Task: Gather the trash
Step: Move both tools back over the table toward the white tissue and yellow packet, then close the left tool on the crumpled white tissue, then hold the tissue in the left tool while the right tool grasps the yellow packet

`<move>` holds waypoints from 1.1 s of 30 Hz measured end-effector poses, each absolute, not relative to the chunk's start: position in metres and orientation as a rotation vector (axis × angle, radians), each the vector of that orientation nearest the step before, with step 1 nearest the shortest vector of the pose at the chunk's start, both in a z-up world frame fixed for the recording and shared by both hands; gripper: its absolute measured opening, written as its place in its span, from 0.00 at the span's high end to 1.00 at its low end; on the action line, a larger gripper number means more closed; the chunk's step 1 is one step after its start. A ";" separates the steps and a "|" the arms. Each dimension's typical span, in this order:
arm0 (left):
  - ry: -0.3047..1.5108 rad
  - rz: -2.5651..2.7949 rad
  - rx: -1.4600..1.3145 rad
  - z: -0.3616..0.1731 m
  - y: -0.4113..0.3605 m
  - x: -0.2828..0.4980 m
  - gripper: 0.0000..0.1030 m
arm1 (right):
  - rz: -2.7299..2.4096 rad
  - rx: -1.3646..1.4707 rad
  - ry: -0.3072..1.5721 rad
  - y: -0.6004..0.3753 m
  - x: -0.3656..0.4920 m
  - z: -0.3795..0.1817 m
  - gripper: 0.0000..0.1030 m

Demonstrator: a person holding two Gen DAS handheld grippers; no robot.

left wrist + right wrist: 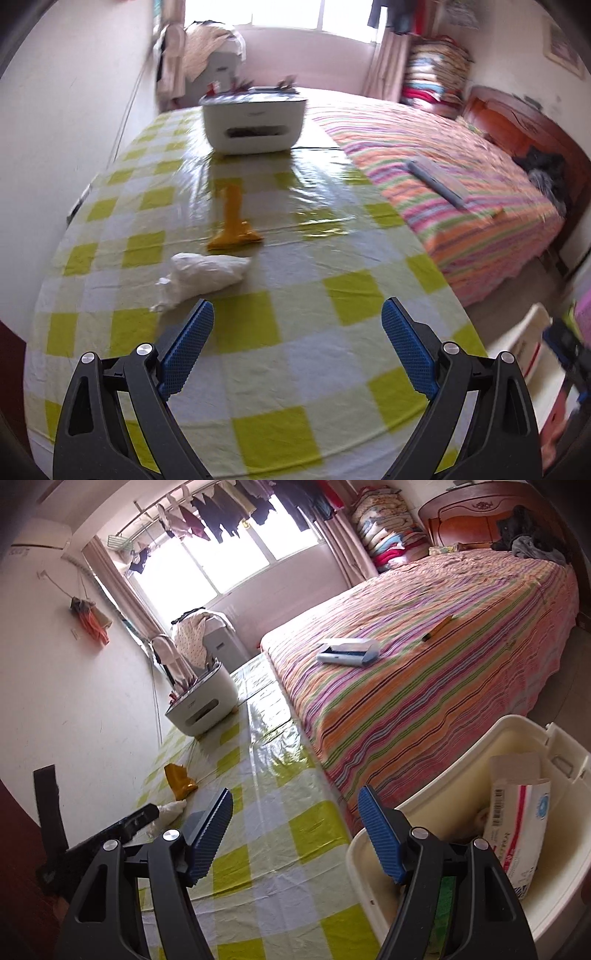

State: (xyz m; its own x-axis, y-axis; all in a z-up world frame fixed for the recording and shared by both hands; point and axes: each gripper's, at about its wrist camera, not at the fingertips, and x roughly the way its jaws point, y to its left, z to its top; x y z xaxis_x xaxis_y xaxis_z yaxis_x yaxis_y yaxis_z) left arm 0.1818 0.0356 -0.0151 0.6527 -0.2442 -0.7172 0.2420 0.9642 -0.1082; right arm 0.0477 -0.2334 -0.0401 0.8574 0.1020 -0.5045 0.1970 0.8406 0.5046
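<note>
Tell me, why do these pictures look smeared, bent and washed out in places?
Left wrist view: motion blur smears the white box and yellow wrapper; the window is blown out. Right wrist view: sharper, with glare on the shiny tablecloth. Both bend straight edges, being fisheye.

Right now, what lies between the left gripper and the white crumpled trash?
Only bare checkered tablecloth, in the left wrist view: left gripper is open and empty, with the white crumpled trash just ahead.

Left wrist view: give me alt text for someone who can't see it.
The open left gripper hovers over a green-and-white checked tablecloth, with crumpled white tissue just ahead and an orange wrapper beyond it. A white storage box sits farther back, beside a striped bed.
</note>
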 end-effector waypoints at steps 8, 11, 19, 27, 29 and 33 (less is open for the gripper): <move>0.902 -0.221 -0.079 -0.037 0.068 0.234 0.12 | -0.027 0.566 0.575 -0.214 0.060 -0.047 0.34; 0.923 -0.223 -0.080 -0.044 0.067 0.246 0.13 | -0.009 0.563 0.587 -0.207 0.064 -0.047 0.34; 0.973 -0.186 -0.016 -0.064 0.066 0.271 0.51 | 0.030 0.539 0.597 -0.187 0.076 -0.045 0.34; 1.002 -0.208 -0.106 -0.067 0.093 0.277 0.87 | 0.116 0.459 0.595 -0.158 0.118 -0.025 0.34; 1.010 -0.221 -0.119 -0.068 0.098 0.276 0.89 | 0.141 0.426 0.596 -0.146 0.130 -0.021 0.34; 1.008 -0.232 -0.134 -0.067 0.103 0.270 0.94 | 0.188 0.368 0.601 -0.122 0.149 -0.018 0.34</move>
State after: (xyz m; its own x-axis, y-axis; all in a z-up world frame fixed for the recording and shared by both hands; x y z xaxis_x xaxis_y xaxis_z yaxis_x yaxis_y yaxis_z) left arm 0.2704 0.1032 -0.0671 0.5119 -0.2533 -0.8209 0.1305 0.9674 -0.2172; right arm 0.1489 -0.1220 -0.0183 0.8102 0.2773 -0.5163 -0.0659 0.9185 0.3899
